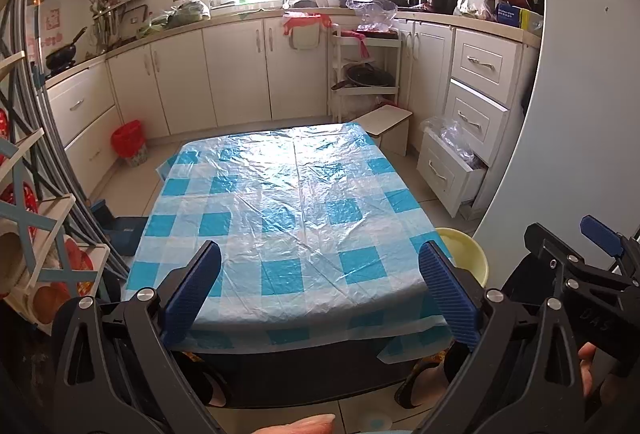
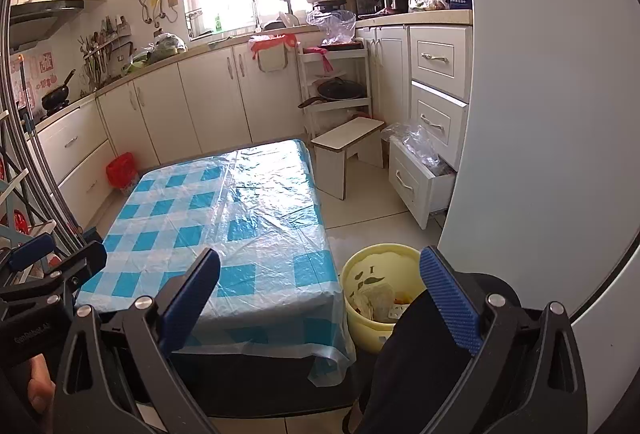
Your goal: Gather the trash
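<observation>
Jaws spread; yellow bin (image 2: 374, 330) holds trash (image 2: 376, 300).

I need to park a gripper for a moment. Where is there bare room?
The checked tablecloth is bare from edge to edge. Floor between table and white stool is open. The yellow bin holds trash; the far counter is crowded.

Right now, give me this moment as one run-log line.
left gripper: open, empty | right gripper: open, empty | table: no trash visible on checked cover | yellow bin: on floor beside table, holds scraps
</observation>
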